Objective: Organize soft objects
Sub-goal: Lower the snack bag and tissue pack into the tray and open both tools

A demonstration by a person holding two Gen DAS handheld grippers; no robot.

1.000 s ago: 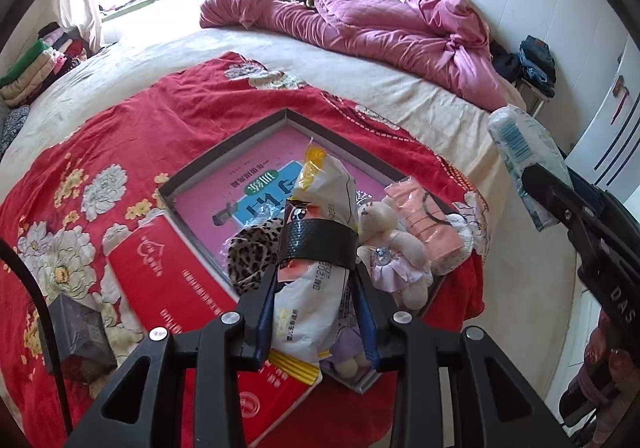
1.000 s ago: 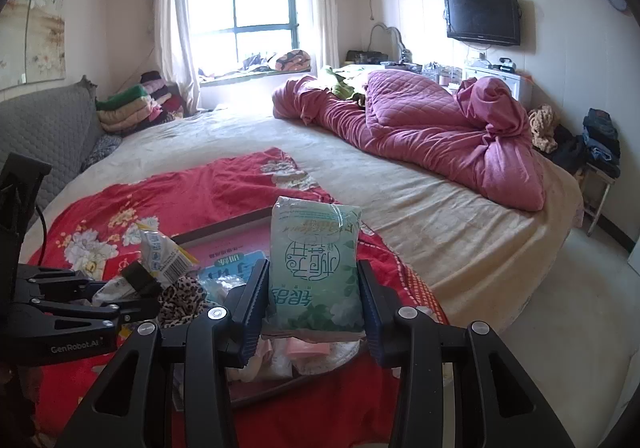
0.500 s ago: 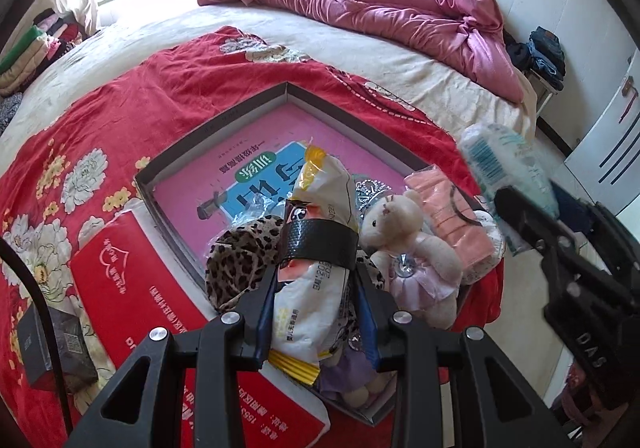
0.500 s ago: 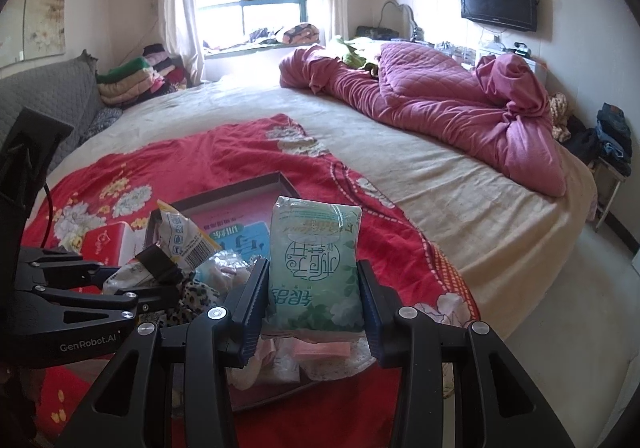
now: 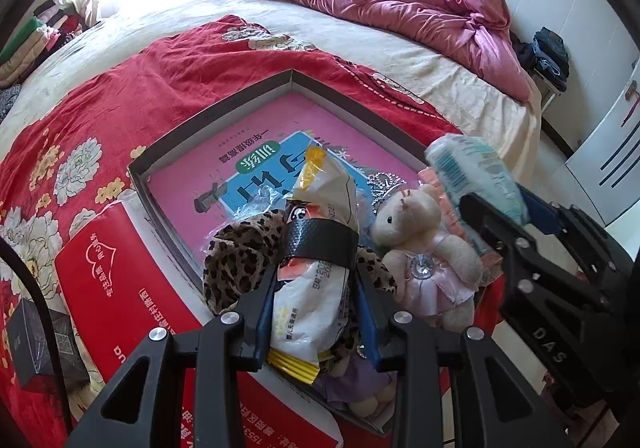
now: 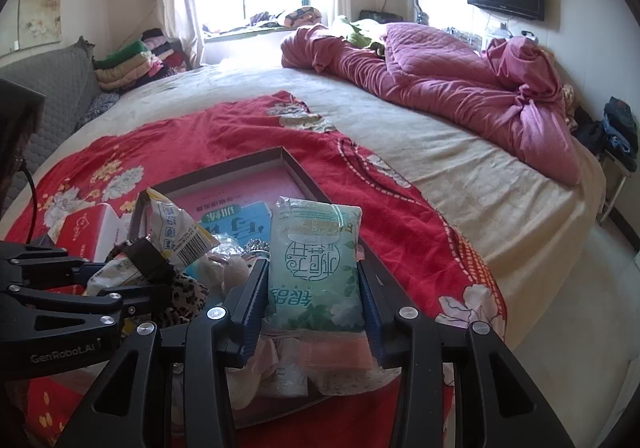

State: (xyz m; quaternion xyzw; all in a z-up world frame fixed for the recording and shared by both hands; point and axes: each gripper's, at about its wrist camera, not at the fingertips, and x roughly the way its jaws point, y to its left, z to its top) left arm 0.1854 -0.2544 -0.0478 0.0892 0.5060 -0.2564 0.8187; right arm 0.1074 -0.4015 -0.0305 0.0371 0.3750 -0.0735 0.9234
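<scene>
Left wrist view: the left gripper (image 5: 316, 288) is closed on a white snack packet (image 5: 320, 232) with yellow ends, which stands up between the two fingers in the lower middle of the frame, with a black band across its front. Just behind and under the packet lie a leopard-print cloth (image 5: 240, 252) to its left and a small plush bear (image 5: 424, 236) with a crown to its right, both inside the shallow tray (image 5: 208, 112); the pink and blue book cover on the tray floor is bare toward the upper middle of the frame. A red box (image 5: 116, 280) lies just outside the tray at the lower left, on the red floral blanket (image 5: 120, 88). In the right wrist view, the right gripper (image 6: 314, 288) grips a pale green tissue pack (image 6: 316, 260), upright between its fingers at the lower middle, and it hangs over the near right corner of the tray, where pink and white soft things are piled. The left gripper shows at the lower left of this view, with its packet raised over the tray. I judge the step in hand is carrying the two soft packs to the tray for placing. The next move, I think, calls for lowering each pack onto the bare part of the tray floor, not on the pile, and only then opening the fingers; the packs are light and squashy, so they may tip or slide off the heap.
</scene>
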